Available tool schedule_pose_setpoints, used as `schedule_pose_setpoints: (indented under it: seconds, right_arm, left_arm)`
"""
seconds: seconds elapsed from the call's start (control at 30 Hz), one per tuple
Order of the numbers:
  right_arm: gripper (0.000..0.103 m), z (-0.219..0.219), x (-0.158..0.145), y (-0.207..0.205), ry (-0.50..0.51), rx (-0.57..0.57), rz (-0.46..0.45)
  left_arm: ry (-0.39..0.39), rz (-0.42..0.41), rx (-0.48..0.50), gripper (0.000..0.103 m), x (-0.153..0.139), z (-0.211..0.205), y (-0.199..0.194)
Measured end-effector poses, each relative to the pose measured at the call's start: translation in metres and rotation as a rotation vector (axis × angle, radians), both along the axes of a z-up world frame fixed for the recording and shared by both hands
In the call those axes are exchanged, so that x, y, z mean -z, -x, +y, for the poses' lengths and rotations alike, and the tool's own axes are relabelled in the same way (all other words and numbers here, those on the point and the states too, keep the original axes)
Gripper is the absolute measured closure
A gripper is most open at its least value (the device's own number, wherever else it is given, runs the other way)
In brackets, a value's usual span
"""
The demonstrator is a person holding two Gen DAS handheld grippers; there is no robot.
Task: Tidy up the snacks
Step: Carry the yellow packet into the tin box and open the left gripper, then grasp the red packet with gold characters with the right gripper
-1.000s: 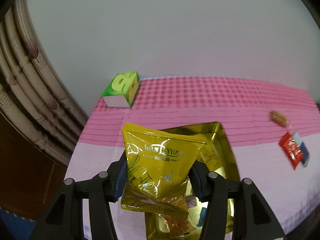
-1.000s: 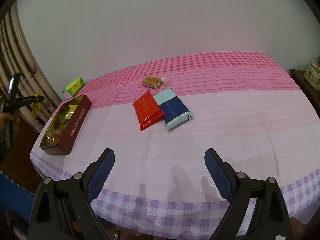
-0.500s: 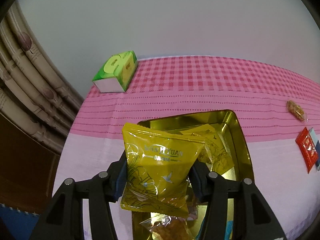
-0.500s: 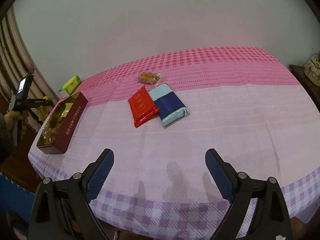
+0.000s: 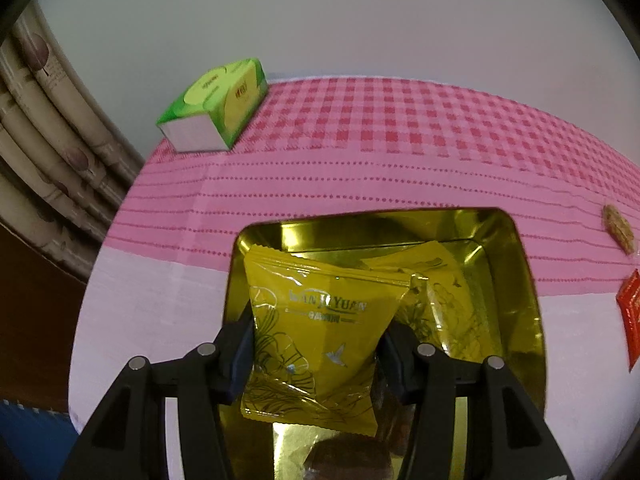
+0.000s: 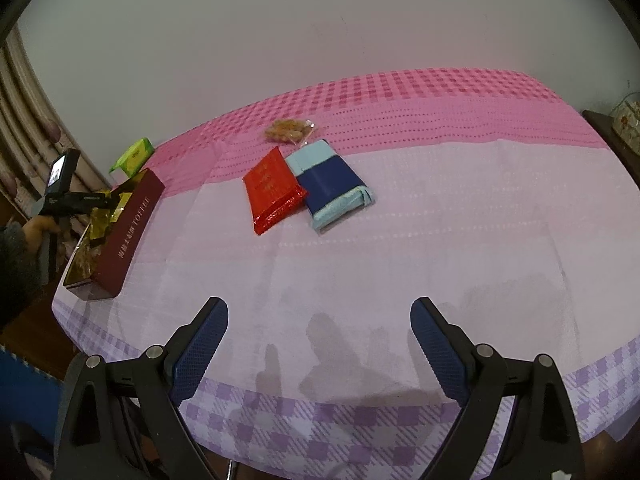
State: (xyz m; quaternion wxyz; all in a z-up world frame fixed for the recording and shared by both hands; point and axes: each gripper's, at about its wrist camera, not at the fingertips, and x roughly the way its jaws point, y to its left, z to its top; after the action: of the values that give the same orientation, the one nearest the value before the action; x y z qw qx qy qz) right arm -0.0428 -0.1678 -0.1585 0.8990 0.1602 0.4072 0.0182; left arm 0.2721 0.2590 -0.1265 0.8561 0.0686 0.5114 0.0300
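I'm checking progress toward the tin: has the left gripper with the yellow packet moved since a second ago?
Yes. The left gripper, shut on the yellow packet, has come down toward the gold tin, which now fills more of the left wrist view.

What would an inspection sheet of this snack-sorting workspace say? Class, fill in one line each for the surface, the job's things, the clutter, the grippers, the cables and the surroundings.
Surface: table under a pink and lilac tablecloth, checked at its edges.
Job's things: yellow snack packet held over the open gold-lined tin, which already holds packets; red packet, blue packet and clear bag of snacks lie mid-table.
Clutter: green tissue box at the far corner.
Grippers: left gripper shut on the yellow snack packet; right gripper open, with nothing between its fingers, above the near edge.
Cables: nothing seen.
Surroundings: plain wall, curtain beside the table.
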Motion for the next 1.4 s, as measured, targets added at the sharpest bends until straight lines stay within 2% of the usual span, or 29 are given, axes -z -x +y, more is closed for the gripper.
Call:
schedule_pose_setpoints:
  seconds: [0.17,0.23,0.27,0.37,0.43,0.53,0.6,0.67,0.7,0.8,0.87,0.93,1.0,1.13,1.27,1.4]
  right_arm:
    - [0.012,0.001,0.006,-0.001,0.001,-0.001,0.016]
    - [0.012,0.002,0.007,-0.001,0.002,-0.006,0.013]
    - [0.012,0.003,0.006,-0.001,0.006,-0.009,0.01]
    - [0.012,0.006,0.006,0.002,0.025,-0.013,0.006]
    - [0.012,0.008,0.007,0.003,0.042,-0.017,0.011]
    - [0.012,0.012,0.007,0.006,0.072,-0.016,0.013]
    - [0.012,0.014,0.006,0.005,0.094,-0.012,0.006]
    - [0.012,0.016,0.003,0.002,0.125,-0.01,-0.007]
    - [0.012,0.017,0.003,0.0,0.143,-0.009,-0.009]
    - [0.012,0.022,0.003,-0.012,0.187,-0.023,-0.002]
    - [0.012,0.025,0.005,-0.024,0.222,-0.052,0.007]
    - [0.012,0.027,0.005,-0.038,0.316,-0.044,0.016]
    - [0.012,0.026,0.005,-0.054,0.362,-0.042,0.035]
    - [0.012,0.043,-0.009,-0.081,0.33,-0.104,0.014]
    - [0.012,0.08,-0.015,-0.11,0.403,-0.194,-0.007]
    - [0.013,0.101,-0.004,-0.145,0.471,-0.218,0.045]
  left_arm:
    - [0.056,-0.016,-0.015,0.045,0.004,0.007,-0.003]
    - [0.056,-0.036,-0.006,0.043,0.0,0.007,-0.001]
    - [0.077,-0.089,0.002,0.042,-0.009,0.009,0.005]
    - [0.168,-0.175,0.004,0.031,-0.035,0.018,0.02]
    - [0.188,-0.225,0.006,0.03,-0.06,0.022,0.037]
    - [0.218,-0.375,0.058,0.03,-0.102,0.021,0.091]
    - [0.226,-0.43,0.085,0.03,-0.116,0.014,0.137]
    - [0.259,-0.455,0.109,0.029,-0.116,0.005,0.186]
    - [0.289,-0.454,0.123,0.029,-0.109,0.0,0.216]
    - [0.328,-0.422,0.113,0.029,-0.084,-0.011,0.267]
    - [0.358,-0.396,0.106,0.029,-0.069,-0.015,0.286]
    - [0.397,-0.377,0.099,0.029,-0.063,-0.019,0.288]
    - [0.382,-0.371,0.123,0.029,-0.063,-0.026,0.282]
    - [0.376,-0.374,0.141,0.029,-0.06,-0.029,0.281]
    - [0.396,-0.373,0.131,0.029,-0.061,-0.024,0.286]
    - [0.396,-0.395,0.09,0.029,-0.064,-0.016,0.287]
